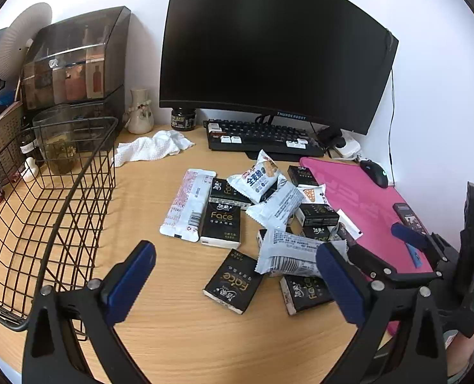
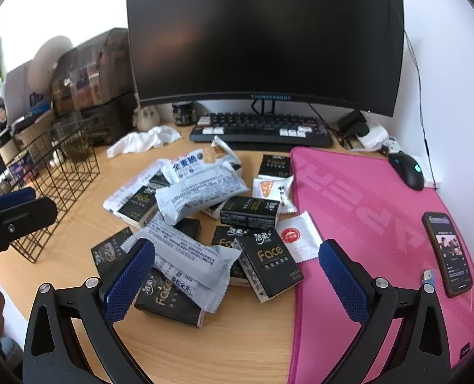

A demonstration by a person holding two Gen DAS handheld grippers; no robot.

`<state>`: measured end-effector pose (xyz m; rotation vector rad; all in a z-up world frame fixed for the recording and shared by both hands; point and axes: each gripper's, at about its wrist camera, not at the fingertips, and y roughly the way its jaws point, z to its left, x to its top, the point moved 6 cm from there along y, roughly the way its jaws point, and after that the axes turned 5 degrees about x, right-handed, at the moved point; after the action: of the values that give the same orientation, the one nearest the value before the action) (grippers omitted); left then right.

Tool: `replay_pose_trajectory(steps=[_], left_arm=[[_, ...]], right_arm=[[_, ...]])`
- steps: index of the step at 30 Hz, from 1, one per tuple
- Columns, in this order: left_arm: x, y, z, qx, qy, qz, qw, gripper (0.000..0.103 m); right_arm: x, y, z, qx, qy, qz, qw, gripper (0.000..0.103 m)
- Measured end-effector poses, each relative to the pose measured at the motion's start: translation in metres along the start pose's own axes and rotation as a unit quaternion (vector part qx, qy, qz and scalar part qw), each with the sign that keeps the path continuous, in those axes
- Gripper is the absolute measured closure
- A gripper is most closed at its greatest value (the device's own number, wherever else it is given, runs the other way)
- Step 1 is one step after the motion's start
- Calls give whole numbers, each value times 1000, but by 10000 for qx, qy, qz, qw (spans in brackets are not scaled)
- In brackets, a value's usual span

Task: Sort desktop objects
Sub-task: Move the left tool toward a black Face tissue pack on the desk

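- Wooden desk top (image 1: 185,336) carries a loose heap of black "Face" tissue packs (image 1: 221,224) and white foil snack packets (image 1: 260,177), heaped at the centre, in front of the black keyboard (image 1: 262,136).
- Left gripper (image 1: 235,284) hangs above the desk's near edge, blue-padded jaws spread wide, nothing between the pads; one black tissue pack (image 1: 233,280) lies on the wood below the gap.
- Right gripper (image 2: 237,284) hangs over the near side of the heap, jaws likewise spread wide, gripping nothing; tissue packs and a long white packet (image 2: 189,256) lie beneath it.
- Black wire basket (image 1: 54,211) stands at the left of the heap, apart from it.
- Pink desk mat (image 2: 381,240) lies right of the heap, with a black mouse (image 2: 408,171) and a dark phone (image 2: 446,252) on it.
- Dark curved monitor (image 1: 275,48) stands behind the keyboard; a crumpled white cloth (image 1: 150,148) lies between basket and keyboard.
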<state>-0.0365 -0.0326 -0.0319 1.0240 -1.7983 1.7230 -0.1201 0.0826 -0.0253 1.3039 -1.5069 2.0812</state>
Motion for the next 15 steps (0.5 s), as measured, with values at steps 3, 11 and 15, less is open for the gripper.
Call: replay_pose_trajectory(steps=[3, 11, 15], left_arm=[[-3, 3, 0, 18, 34, 46, 10000, 3], [-9, 10, -2, 44, 79, 150, 9998, 3], [-10, 12, -3, 54, 91, 181, 9998, 3]], right_arm=[[-2, 3, 1, 23, 25, 43, 10000, 0], [-4, 6, 0, 18, 36, 105, 9999, 0], [-4, 6, -2, 16, 62, 113, 9999, 0]])
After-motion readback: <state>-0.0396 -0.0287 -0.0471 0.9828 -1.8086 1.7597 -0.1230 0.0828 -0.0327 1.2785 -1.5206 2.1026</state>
